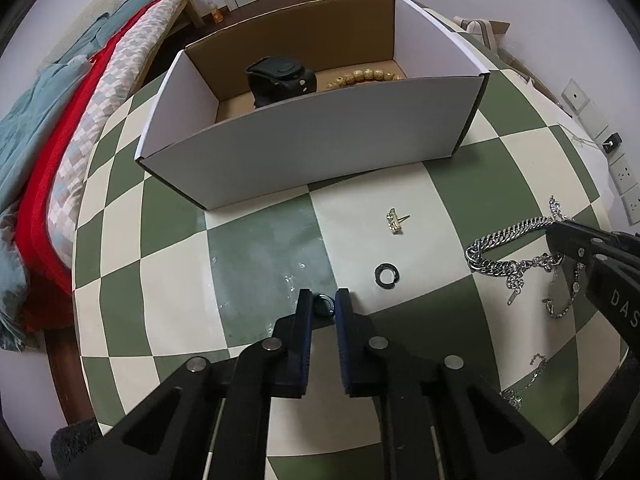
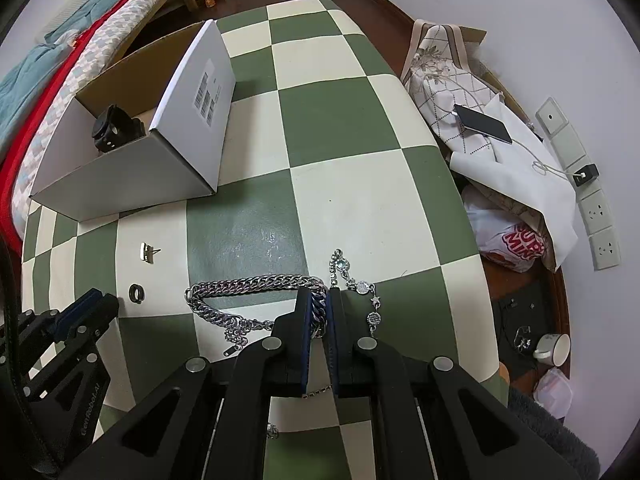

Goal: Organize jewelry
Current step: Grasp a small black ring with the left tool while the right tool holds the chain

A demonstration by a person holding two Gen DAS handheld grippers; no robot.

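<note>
Green-and-cream checkered surface point(image 2: 340, 120), white cardboard box point(image 1: 312, 152) at ten o'clock. Your right gripper point(image 2: 319, 312) has its jaws clenched on the heavy silver curb-link chain point(image 2: 248, 284). Your left gripper point(image 1: 324, 306) jaws bracket a small black ring point(image 1: 323, 305), not visibly clamped. Judged next: lift both, carry into the box.

left gripper point(image 1: 323, 306): black linkage arms, silver rivets, blue pads
right gripper point(image 2: 319, 306): same build, white lettering on its side
</note>
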